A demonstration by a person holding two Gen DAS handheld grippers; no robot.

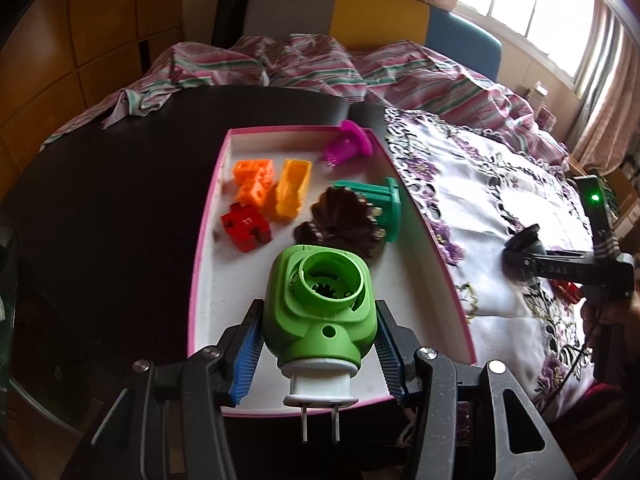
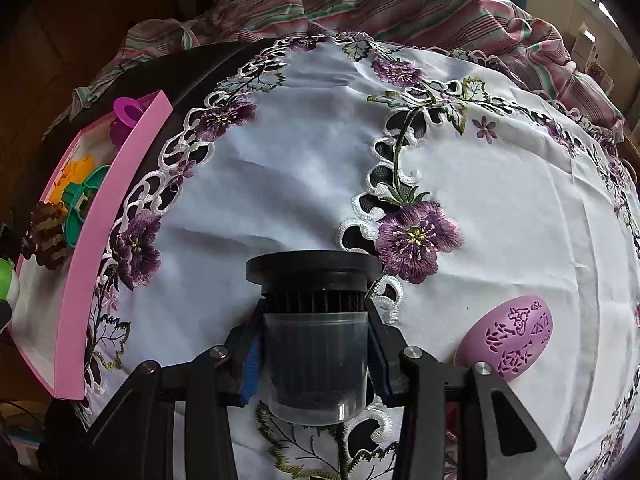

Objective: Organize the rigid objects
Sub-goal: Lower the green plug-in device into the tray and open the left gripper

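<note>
Green plug-in device (image 1: 320,304) is sitting low in the centre of the left wrist frame, and we are gripping it with our left gripper (image 1: 320,344), the blue pads (image 1: 248,354) pressing its sides, its white plug end with two prongs pointing toward the camera. We are holding it over the near end of the pink-rimmed tray (image 1: 424,220), where an orange block (image 1: 254,182), a yellow piece (image 1: 294,192), a red block (image 1: 246,228), a brown fluted piece (image 1: 340,220), a teal spool (image 1: 380,206) and a magenta piece (image 1: 348,146) are lying further up the frame. In the right wrist frame our right gripper (image 2: 314,354) is clamping a clear jar with a black lid (image 2: 314,320) at bottom centre over the embroidered white cloth (image 2: 320,160); a lilac egg-shaped thing (image 2: 510,338) is lying on the cloth at lower right.
</note>
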